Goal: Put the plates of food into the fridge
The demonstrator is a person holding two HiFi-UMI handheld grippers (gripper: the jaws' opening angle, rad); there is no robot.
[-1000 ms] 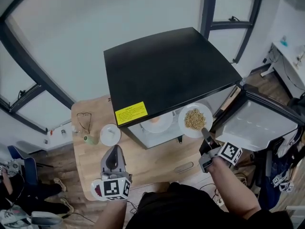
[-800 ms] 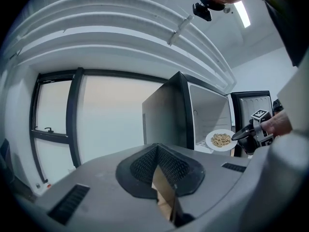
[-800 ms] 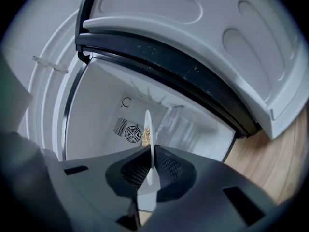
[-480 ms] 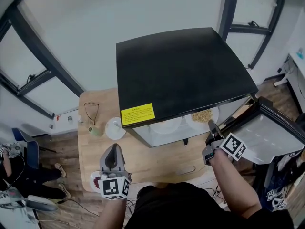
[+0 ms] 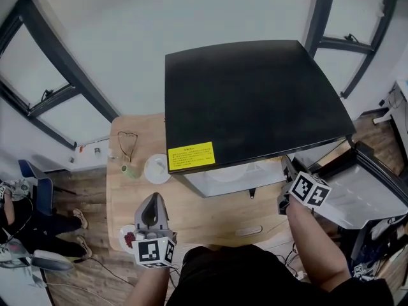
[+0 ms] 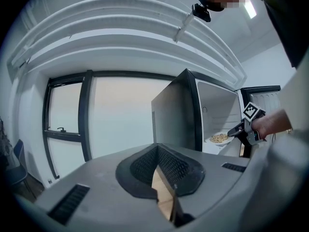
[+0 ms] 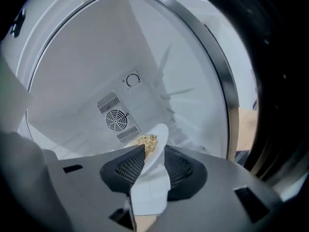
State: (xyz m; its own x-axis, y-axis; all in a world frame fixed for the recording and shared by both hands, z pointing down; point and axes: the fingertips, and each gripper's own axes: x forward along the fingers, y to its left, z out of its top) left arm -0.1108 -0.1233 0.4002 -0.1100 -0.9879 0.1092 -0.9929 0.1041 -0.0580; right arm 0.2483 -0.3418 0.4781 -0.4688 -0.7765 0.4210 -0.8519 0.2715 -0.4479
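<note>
A white plate of tan grains (image 7: pixel 153 144) lies inside the open white fridge (image 7: pixel 96 71), its rim between the jaws of my right gripper (image 7: pixel 154 154). Those jaws are opening, and a gap shows beside the rim. In the head view the right gripper (image 5: pixel 285 166) reaches under the fridge's black top (image 5: pixel 255 101). The left gripper view shows that plate (image 6: pixel 219 138) on a shelf. My left gripper (image 5: pixel 153 204) hovers shut and empty over the wooden table (image 5: pixel 204 215). A plate with red food (image 5: pixel 127 238) sits beside it at the table's near left corner.
The fridge door (image 5: pixel 363 190) stands open at the right. A small white plate (image 5: pixel 157 168), a green object (image 5: pixel 131 169) and a pair of glasses (image 5: pixel 127 142) lie at the table's left. Dark window frames run behind.
The right gripper has carried the grain plate from in front of the fridge to inside it, under the black top. The left gripper has held still.
</note>
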